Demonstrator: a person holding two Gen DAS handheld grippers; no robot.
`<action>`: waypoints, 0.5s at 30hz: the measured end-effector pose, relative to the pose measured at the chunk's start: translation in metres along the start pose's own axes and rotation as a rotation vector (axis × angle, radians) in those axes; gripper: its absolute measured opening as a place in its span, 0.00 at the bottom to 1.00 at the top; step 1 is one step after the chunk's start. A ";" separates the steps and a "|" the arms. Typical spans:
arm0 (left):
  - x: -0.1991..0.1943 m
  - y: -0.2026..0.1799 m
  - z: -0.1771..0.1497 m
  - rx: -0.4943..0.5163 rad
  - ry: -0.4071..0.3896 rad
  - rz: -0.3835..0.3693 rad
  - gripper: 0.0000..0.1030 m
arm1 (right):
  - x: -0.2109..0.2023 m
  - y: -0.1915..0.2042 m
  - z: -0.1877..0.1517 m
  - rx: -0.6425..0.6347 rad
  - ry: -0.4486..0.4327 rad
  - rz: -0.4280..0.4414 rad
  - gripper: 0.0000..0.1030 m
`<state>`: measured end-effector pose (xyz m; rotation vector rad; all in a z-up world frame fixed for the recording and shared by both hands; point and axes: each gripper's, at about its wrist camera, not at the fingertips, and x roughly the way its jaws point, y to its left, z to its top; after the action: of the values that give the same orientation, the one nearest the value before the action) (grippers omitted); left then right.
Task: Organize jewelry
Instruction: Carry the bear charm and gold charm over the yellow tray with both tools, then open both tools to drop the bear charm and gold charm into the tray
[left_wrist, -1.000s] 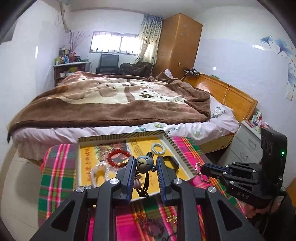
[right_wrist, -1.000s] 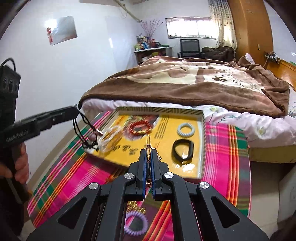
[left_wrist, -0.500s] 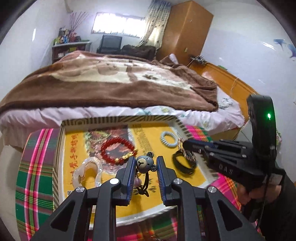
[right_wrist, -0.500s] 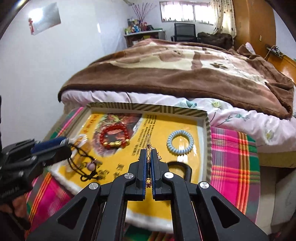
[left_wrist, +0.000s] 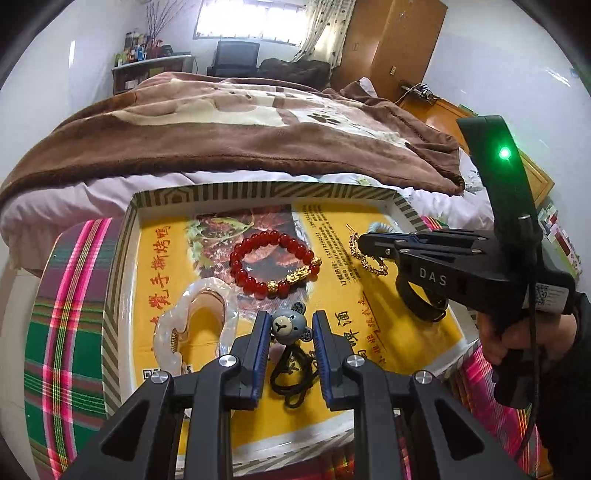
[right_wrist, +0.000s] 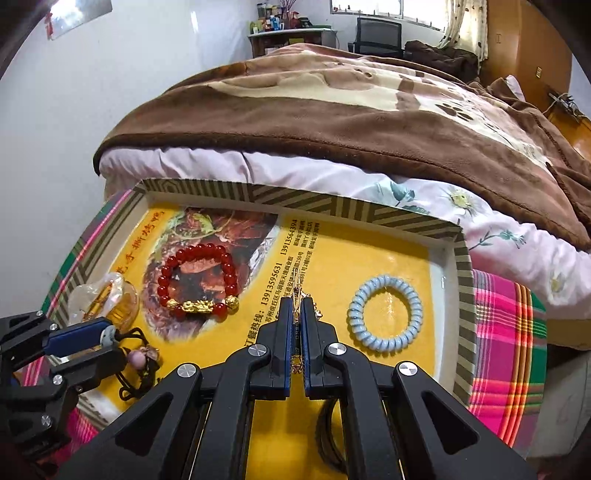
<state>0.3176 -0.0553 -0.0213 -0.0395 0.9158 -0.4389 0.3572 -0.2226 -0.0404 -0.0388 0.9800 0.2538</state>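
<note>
Left gripper (left_wrist: 288, 328): nearest the tray's front edge; blue-padded jaws part-open, bracketing the bear charm. Whether the pads press it cannot be told. A second ago it hung over the plaid cloth short of the tray.
Bear charm (left_wrist: 283, 325): round grey head, black knotted cord trailing onto the tray floor beneath.
Right gripper (right_wrist: 294, 314): over the tray's middle, jaws pinched nearly together on the gold chain. It has come forward onto the tray since the earlier frames.
Gold chain (right_wrist: 296, 291): fine metal links, held upright between the pads, its clasp loop poking beyond the tips.
Clear hair claw (left_wrist: 195, 317): glossy translucent plastic with a coiled spring, at the tray's left, beside the left gripper.
Black band (left_wrist: 421, 301): smooth dark loop, at the tray's right, partly under the right gripper.
Red bead bracelet (right_wrist: 197, 282): polished round beads with gold charms, centre-left of the tray.
Blue coil hair tie (right_wrist: 386, 312): ribbed spiral ring, right of the tray, free floor around it.
Tray (right_wrist: 295, 197): shallow rectangular box, striped raised rim, glossy yellow printed floor.
Plaid cloth (left_wrist: 62, 325): green-pink weave around the tray.
Bed (right_wrist: 351, 107): plush brown blanket beyond the tray's far rim.
</note>
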 end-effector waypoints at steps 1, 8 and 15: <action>0.001 0.001 0.000 -0.001 0.002 0.000 0.23 | 0.002 -0.001 0.000 0.003 0.009 -0.005 0.04; 0.004 0.003 -0.003 0.005 0.020 0.007 0.23 | 0.010 -0.002 0.001 0.018 0.021 -0.014 0.04; 0.003 0.001 -0.003 0.002 0.021 0.002 0.26 | 0.011 -0.003 0.002 0.030 0.019 -0.022 0.04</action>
<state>0.3174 -0.0551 -0.0259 -0.0324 0.9356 -0.4389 0.3652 -0.2234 -0.0482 -0.0252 1.0019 0.2186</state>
